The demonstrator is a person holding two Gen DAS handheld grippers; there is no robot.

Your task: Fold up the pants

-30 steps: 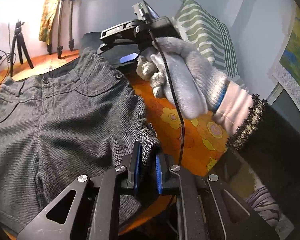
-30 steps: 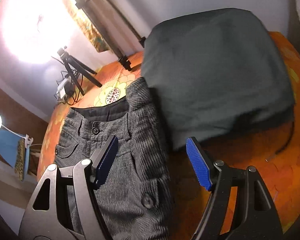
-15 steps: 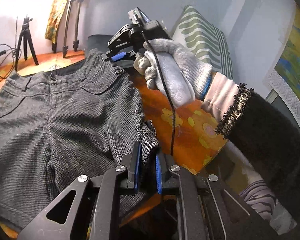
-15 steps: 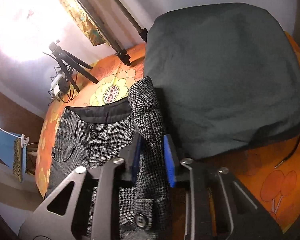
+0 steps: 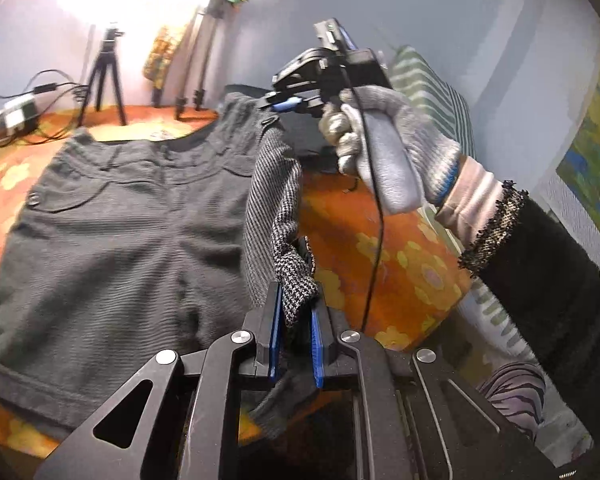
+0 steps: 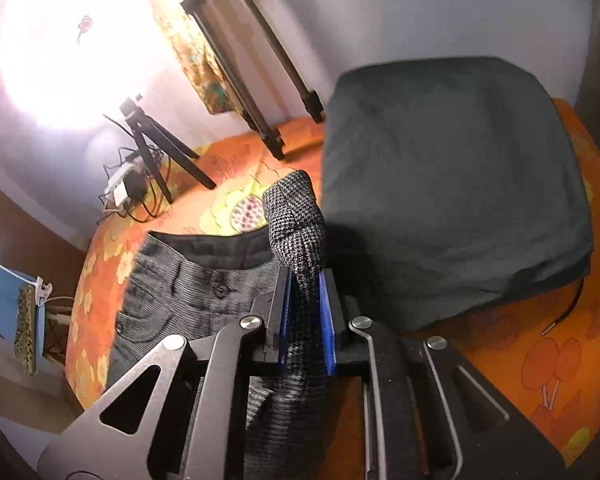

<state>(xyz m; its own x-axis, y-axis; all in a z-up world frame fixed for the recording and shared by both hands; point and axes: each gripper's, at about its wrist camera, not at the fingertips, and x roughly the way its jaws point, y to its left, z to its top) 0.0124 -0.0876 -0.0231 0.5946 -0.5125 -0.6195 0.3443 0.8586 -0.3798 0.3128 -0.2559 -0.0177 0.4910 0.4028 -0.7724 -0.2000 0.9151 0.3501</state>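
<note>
Grey houndstooth pants (image 5: 132, 232) lie spread on the orange flowered cover (image 5: 384, 264). My left gripper (image 5: 295, 320) is shut on the hem corner of the right leg and holds it raised. My right gripper (image 6: 305, 312) is shut on the right end of the waistband (image 6: 294, 216), lifted off the cover; it also shows in the left wrist view (image 5: 296, 100), held by a gloved hand (image 5: 388, 148). The right side edge of the pants hangs taut between the two grippers.
A dark grey cushion (image 6: 452, 184) sits just right of the waistband. Tripods (image 6: 156, 148) and cables with a power strip (image 5: 16, 108) stand at the far side. A striped pillow (image 5: 428, 92) leans at the wall. A thin cable (image 6: 568, 308) lies on the cover.
My right gripper closed on the waistband end and lifted it. Both grippers have raised the right edge of the pants off the cover.
</note>
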